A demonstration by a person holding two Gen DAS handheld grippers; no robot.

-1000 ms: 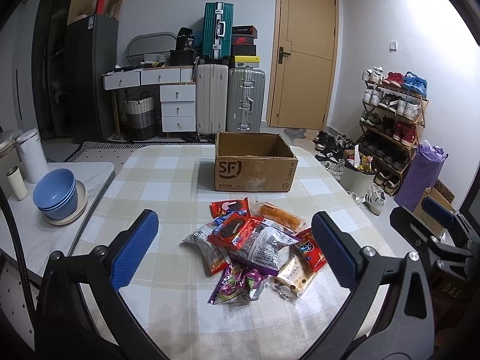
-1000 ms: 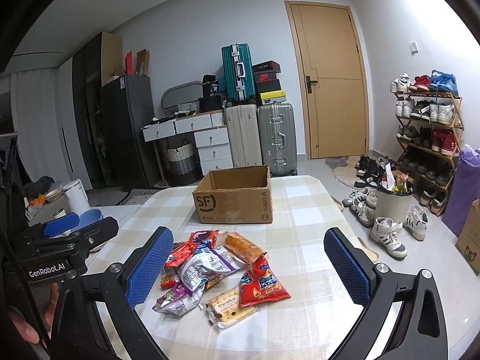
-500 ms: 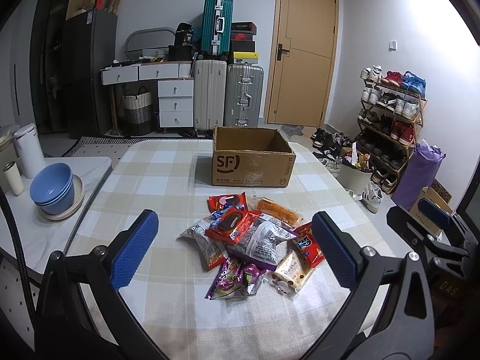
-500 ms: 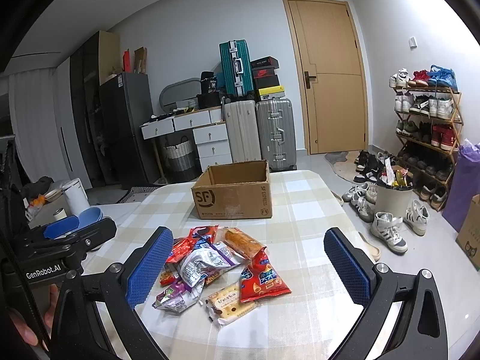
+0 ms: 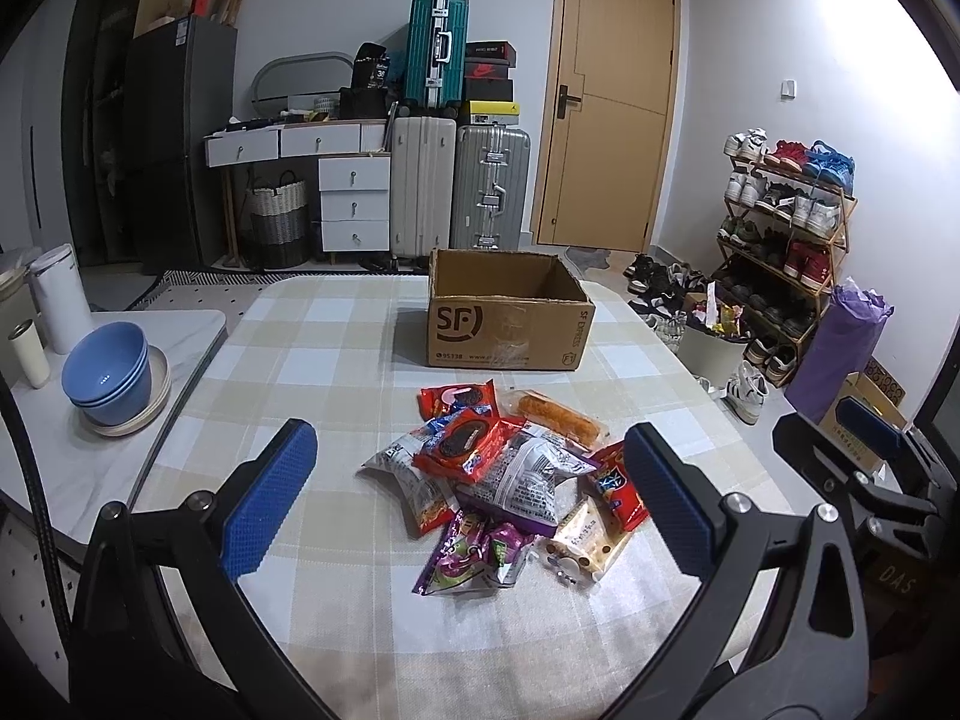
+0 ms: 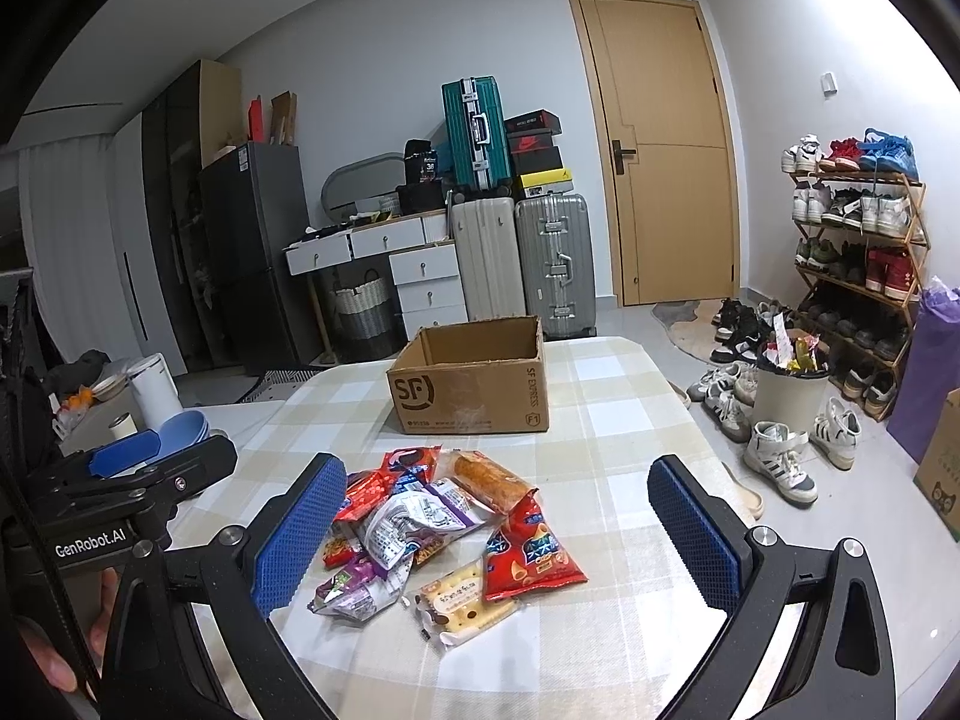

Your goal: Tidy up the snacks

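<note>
Tablecloth (image 5: 300, 360) nearer, snack pile (image 5: 510, 480) larger

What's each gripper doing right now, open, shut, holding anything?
Left gripper: open, holding nothing, above the snack pile.
Right gripper: open, holding nothing, also above the pile.

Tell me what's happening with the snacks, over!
Left gripper open, empty. Right gripper open, empty. Pile of colourful snack packets loose on checked tablecloth; brown cardboard box behind looks empty. Nothing in the way.
</note>
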